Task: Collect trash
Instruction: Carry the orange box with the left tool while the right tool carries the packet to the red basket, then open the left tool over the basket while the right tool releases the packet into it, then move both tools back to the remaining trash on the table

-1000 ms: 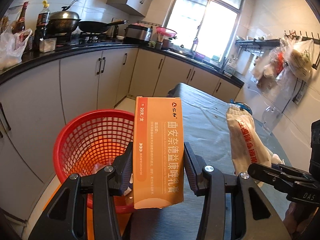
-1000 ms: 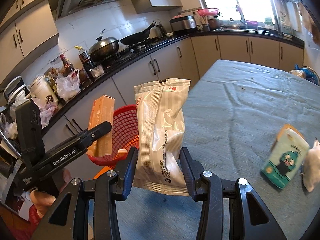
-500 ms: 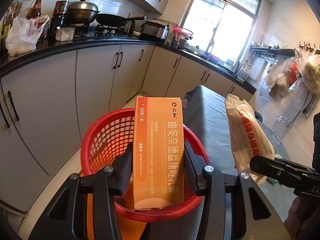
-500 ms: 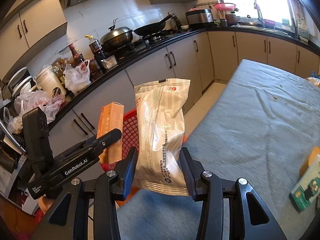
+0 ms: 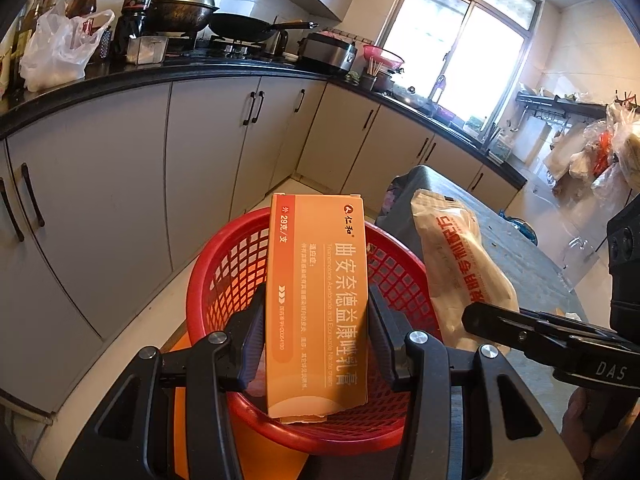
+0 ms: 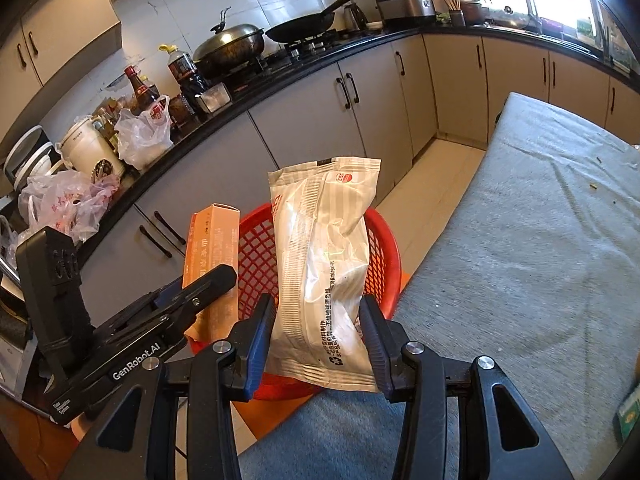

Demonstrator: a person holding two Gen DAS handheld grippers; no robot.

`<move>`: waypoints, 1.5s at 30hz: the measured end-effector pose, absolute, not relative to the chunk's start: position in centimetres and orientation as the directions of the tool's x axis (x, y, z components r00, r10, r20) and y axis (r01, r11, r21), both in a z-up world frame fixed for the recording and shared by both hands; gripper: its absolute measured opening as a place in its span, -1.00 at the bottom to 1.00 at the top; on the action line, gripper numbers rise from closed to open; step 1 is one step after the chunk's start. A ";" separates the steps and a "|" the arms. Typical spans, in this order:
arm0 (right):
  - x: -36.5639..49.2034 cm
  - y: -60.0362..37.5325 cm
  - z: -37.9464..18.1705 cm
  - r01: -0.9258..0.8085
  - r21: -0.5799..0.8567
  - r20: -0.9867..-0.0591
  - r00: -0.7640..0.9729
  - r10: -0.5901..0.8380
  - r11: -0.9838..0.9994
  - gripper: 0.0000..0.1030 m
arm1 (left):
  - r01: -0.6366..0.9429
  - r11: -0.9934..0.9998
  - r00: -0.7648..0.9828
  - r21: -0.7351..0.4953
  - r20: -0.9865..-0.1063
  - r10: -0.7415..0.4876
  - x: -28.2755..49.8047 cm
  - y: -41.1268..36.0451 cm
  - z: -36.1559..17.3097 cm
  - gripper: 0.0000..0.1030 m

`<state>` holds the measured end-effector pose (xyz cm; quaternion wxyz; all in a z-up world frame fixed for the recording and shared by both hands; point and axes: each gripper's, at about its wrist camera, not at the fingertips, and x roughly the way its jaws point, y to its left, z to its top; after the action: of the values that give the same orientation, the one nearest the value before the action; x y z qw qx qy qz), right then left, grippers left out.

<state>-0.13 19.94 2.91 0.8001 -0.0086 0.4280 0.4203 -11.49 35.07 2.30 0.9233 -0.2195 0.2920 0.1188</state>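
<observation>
Since a second ago both views have swung toward the red basket [image 5: 224,280]: it then sat off to the left of the orange box [image 5: 318,304], and now lies straight behind and under it, filling the middle of the left wrist view. In the right wrist view the basket was half hidden beyond the table edge and now shows its full far rim behind the white packet [image 6: 324,276].

The left gripper [image 5: 316,344] is clamped on the orange box, pads pressing both long sides, box upright above the basket's opening. The right gripper [image 6: 318,344] grips the white packet the same way, upright, over the basket's near rim beside the grey-covered table [image 6: 520,280].

The basket stands on the floor against the table's edge, with open floor between it and the grey cabinets [image 5: 120,200] beyond.

The basket's bottom is hidden behind box and gripper fingers, so its contents cannot be made out. The packet's lower end is cut off by the right gripper's frame in the left wrist view. A green-printed item [image 6: 630,412] on the table, right of the basket, is clipped by the picture's edge
</observation>
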 end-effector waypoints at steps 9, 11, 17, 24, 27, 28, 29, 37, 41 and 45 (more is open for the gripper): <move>0.2 21.2 2.1 -0.682 0.348 -0.706 0.261 0.659 0.643 -0.07 | -0.357 0.870 0.794 -0.341 -0.601 0.090 -11.3 35.6 1.6 -0.12; 0.3 21.4 1.9 -0.680 0.350 -0.709 0.258 0.657 0.645 -0.07 | -0.357 0.869 0.792 -0.341 -0.605 0.088 -11.2 35.6 1.5 -0.12; 0.6 21.5 1.6 -0.675 0.351 -0.713 0.257 0.653 0.649 -0.04 | -0.357 0.875 0.791 -0.328 -0.605 0.096 -11.1 35.3 1.5 -0.12; 0.5 21.0 2.2 -0.675 0.359 -0.696 0.267 0.666 0.645 -0.03 | -0.362 0.869 0.795 -0.336 -0.598 0.099 -11.3 35.1 1.7 -0.03; 0.4 20.3 2.5 -0.669 0.368 -0.687 0.272 0.673 0.646 -0.03 | -0.361 0.867 0.800 -0.342 -0.592 0.099 -11.6 35.1 2.1 -0.02; 0.4 19.9 2.6 -0.665 0.374 -0.684 0.274 0.676 0.647 -0.03 | -0.361 0.868 0.800 -0.343 -0.591 0.099 -11.6 35.1 2.2 -0.02; 0.3 19.7 2.7 -0.661 0.377 -0.682 0.275 0.678 0.648 -0.03 | -0.360 0.868 0.802 -0.342 -0.589 0.101 -11.7 35.0 2.3 -0.02; -0.6 16.7 3.6 -0.640 0.392 -0.660 0.304 0.687 0.660 -0.03 | -0.330 0.883 0.813 -0.332 -0.576 0.088 -12.0 33.5 3.3 0.00; -1.1 14.6 4.0 -0.628 0.396 -0.648 0.326 0.689 0.670 -0.03 | -0.306 0.896 0.815 -0.321 -0.574 0.072 -11.6 32.0 3.8 0.00; -1.1 11.6 4.4 -0.602 0.410 -0.629 0.357 0.690 0.685 -0.03 | -0.274 0.913 0.816 -0.301 -0.576 0.054 -11.2 29.9 4.3 0.02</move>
<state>-1.09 11.65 4.37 0.8220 0.0541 0.4087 0.3930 -11.20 29.92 4.28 0.9339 -0.1887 0.2907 0.0877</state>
